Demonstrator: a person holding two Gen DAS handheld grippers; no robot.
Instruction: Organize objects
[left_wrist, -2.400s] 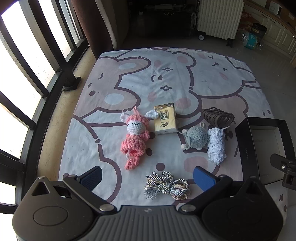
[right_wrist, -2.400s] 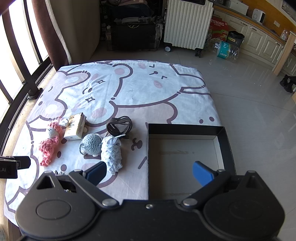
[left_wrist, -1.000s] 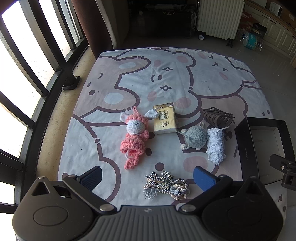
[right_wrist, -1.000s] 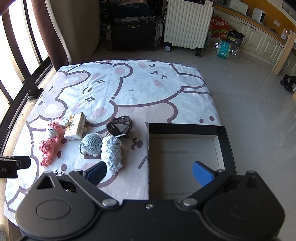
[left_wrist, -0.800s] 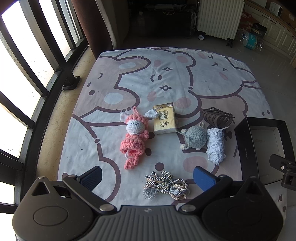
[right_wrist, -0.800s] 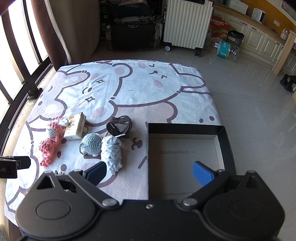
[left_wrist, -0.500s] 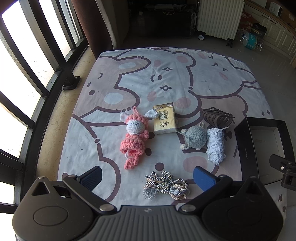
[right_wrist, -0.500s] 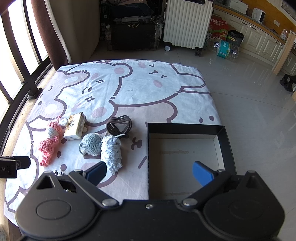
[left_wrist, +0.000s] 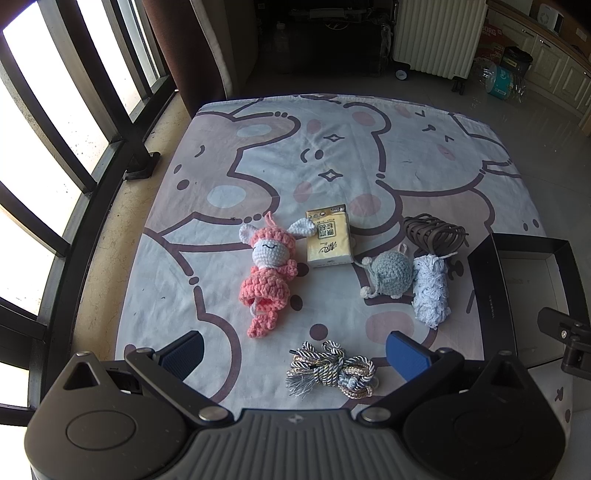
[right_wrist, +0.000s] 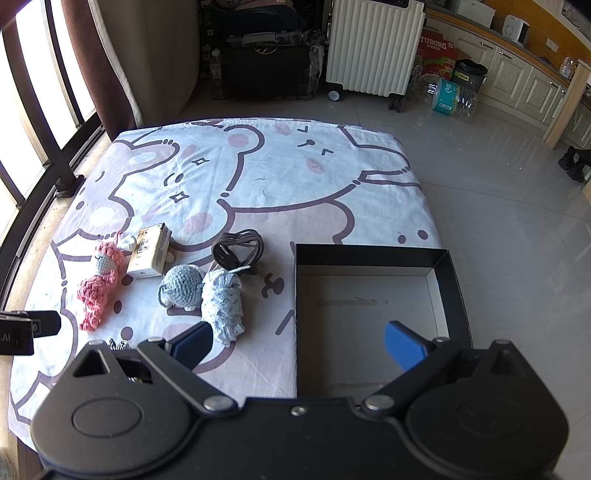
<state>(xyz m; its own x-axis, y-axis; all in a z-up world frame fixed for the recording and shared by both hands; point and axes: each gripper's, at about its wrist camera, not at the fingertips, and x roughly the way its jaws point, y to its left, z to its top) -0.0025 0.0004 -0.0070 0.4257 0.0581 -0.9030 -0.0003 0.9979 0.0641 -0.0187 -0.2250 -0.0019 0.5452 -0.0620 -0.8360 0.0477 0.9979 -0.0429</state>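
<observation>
A bear-print sheet (left_wrist: 332, 155) lies broad and bare beyond both wide-open, unladen grippers: left gripper (left_wrist: 295, 350), right gripper (right_wrist: 299, 345) over the black box (right_wrist: 369, 254). "TUBORG" carton (right_wrist: 436, 55) far ahead.

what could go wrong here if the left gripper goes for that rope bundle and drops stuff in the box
The rope bundle is loose, with a frayed tassel, so the open left gripper might pinch only one strand and trail the rest. The grey ball touches the white yarn, so grabbing one could drag the other. The black box hangs past the sheet's edge, so a knock from the right gripper might slide it.
</observation>
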